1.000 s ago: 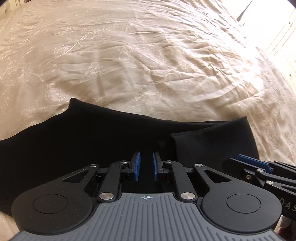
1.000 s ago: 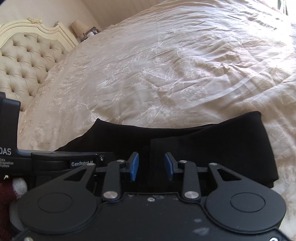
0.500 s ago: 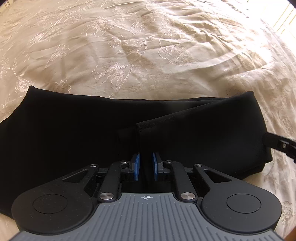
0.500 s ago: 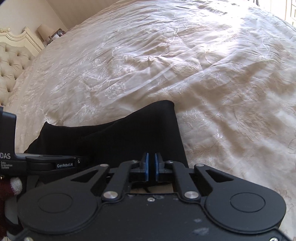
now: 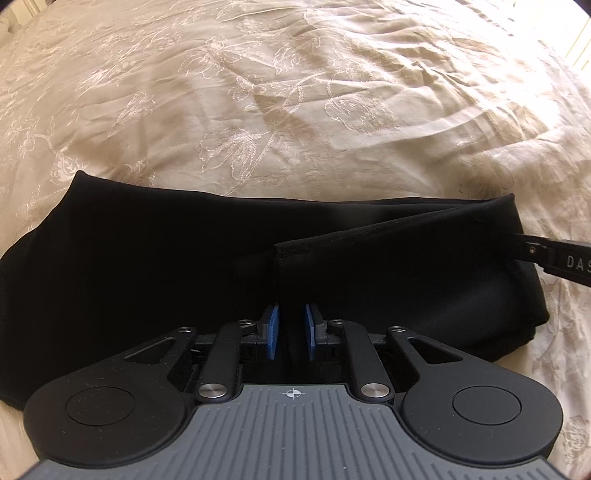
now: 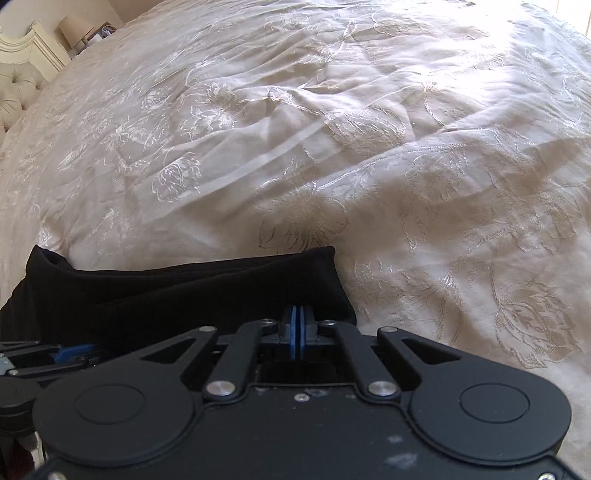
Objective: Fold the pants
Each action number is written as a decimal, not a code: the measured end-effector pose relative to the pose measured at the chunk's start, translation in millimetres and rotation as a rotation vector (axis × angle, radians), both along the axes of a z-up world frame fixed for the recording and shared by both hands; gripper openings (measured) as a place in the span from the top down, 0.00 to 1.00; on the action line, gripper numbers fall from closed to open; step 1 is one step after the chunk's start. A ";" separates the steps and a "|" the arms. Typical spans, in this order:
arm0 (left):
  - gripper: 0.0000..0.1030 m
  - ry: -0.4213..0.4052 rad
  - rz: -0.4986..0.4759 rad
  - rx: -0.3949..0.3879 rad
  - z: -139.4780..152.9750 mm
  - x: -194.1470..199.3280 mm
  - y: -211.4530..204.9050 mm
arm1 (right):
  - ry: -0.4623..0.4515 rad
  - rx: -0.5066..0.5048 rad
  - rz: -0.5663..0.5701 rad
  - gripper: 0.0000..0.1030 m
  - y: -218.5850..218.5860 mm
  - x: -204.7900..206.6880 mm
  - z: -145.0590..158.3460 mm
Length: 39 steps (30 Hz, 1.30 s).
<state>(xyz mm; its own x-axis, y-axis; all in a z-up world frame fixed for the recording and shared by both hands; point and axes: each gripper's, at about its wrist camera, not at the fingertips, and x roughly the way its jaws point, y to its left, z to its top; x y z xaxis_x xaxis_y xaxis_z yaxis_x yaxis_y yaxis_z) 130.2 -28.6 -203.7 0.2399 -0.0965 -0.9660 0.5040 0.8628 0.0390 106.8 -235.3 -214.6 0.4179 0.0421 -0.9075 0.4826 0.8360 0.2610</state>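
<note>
The black pants [image 5: 155, 258] lie folded on the cream bedspread [image 5: 295, 110], with a folded-over layer on the right whose hem edge [image 5: 280, 258] runs toward my left gripper. My left gripper [image 5: 291, 334] hovers at the pants' near edge, blue pads a small gap apart, open over the hem. My right gripper [image 6: 297, 334] has its blue pads pressed together at the right end of the pants [image 6: 207, 291]; whether cloth is pinched between them does not show. Its body shows at the right edge of the left wrist view [image 5: 561, 262].
The embroidered cream bedspread [image 6: 369, 147] is wrinkled and stretches away beyond the pants. A tufted headboard [image 6: 18, 85] and a lamp [image 6: 75, 29] stand at the far left. The left gripper's fingers [image 6: 55, 354] show at the lower left of the right wrist view.
My right gripper shut its pads and moved to the right end of the pants. My left gripper shifted so the hem edge sits before it; its pads stayed apart.
</note>
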 end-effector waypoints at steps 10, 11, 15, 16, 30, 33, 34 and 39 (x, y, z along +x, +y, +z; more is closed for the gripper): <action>0.85 -0.027 0.202 -0.007 30.6 -16.1 66.6 | -0.061 -0.022 0.176 0.86 29.0 -34.9 28.8; 0.85 -0.027 0.229 -0.004 32.1 -17.0 74.2 | -0.054 -0.030 0.200 0.85 34.2 -37.0 25.4; 0.85 -0.029 0.330 0.019 36.9 -21.9 103.6 | -0.035 -0.073 0.267 0.84 46.5 -41.2 13.4; 0.85 -0.034 0.354 0.029 37.9 -23.4 110.8 | -0.035 -0.081 0.276 0.84 48.1 -41.1 13.2; 0.85 -0.151 0.473 0.030 59.3 -29.9 181.7 | -0.200 -0.314 0.277 0.75 101.0 -36.1 76.3; 0.85 -0.134 0.444 -0.003 62.3 -24.5 198.5 | -0.232 -0.274 0.269 0.75 117.7 -29.3 86.8; 0.85 -0.130 0.437 -0.012 62.8 -22.5 203.8 | -0.234 -0.251 0.266 0.75 122.9 -26.7 88.8; 0.85 -0.129 0.413 -0.012 64.4 -12.9 234.1 | -0.120 -0.090 0.333 0.74 160.9 0.6 84.1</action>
<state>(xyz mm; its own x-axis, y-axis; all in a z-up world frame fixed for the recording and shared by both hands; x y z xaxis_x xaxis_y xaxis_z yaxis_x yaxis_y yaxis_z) 117.3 205.5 -139.3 0.3792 0.0222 -0.9250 0.1075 0.9919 0.0679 107.4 -74.4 -130.6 0.4983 0.1164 -0.8592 0.1500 0.9644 0.2176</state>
